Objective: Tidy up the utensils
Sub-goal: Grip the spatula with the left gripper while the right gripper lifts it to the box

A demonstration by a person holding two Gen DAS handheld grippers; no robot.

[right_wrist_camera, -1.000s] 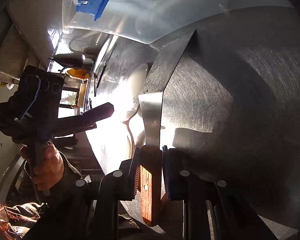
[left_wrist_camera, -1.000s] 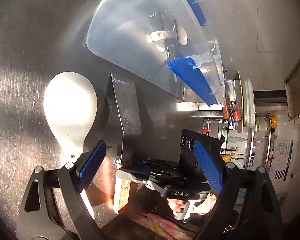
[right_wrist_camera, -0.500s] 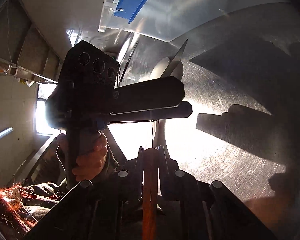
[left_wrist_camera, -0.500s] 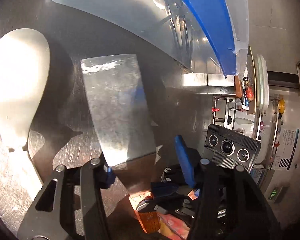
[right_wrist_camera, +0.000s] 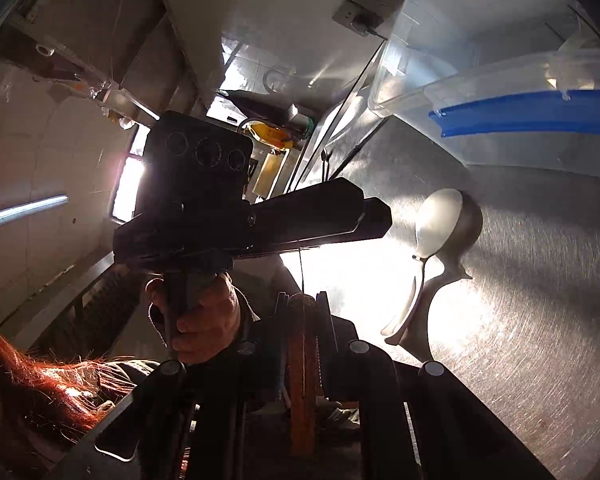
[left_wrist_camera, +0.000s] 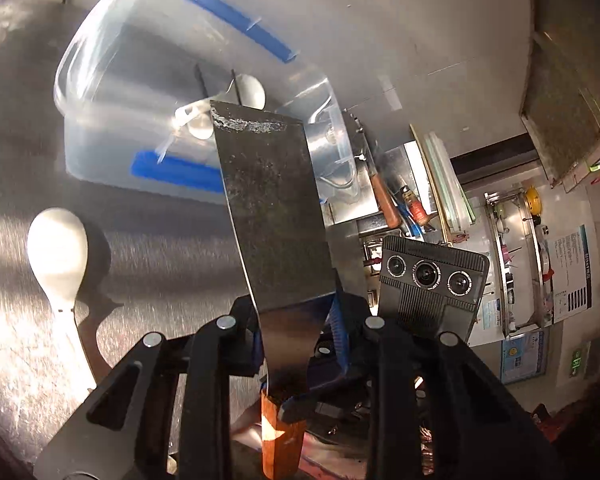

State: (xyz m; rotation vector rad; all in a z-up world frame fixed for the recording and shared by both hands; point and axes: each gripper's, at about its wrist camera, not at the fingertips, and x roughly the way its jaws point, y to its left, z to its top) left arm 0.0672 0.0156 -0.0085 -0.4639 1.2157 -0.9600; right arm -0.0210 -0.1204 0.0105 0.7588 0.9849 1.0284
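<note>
A metal scraper with a wide flat blade [left_wrist_camera: 272, 208] and a wooden handle [left_wrist_camera: 280, 436] is held up off the steel counter, pointing toward the clear plastic bin [left_wrist_camera: 148, 92] with blue clips. My left gripper [left_wrist_camera: 296, 324] is shut on the blade's narrow base. My right gripper [right_wrist_camera: 302, 316] is shut on the wooden handle [right_wrist_camera: 300, 384], seen edge-on. A white plastic rice spoon [left_wrist_camera: 60, 252] lies on the counter at the left; it also shows in the right wrist view [right_wrist_camera: 436, 224]. The bin holds a white utensil [left_wrist_camera: 248, 88].
The steel counter [left_wrist_camera: 160, 256] spreads under both grippers. The left gripper's body [right_wrist_camera: 240, 224] and the hand holding it fill the middle of the right wrist view. A shelf with knives and boards [left_wrist_camera: 404, 204] stands past the counter's end.
The scraper has been lifted off the counter and tipped up toward the bin. My left gripper has closed tighter on its blade base. The rice spoon has stayed in place.
</note>
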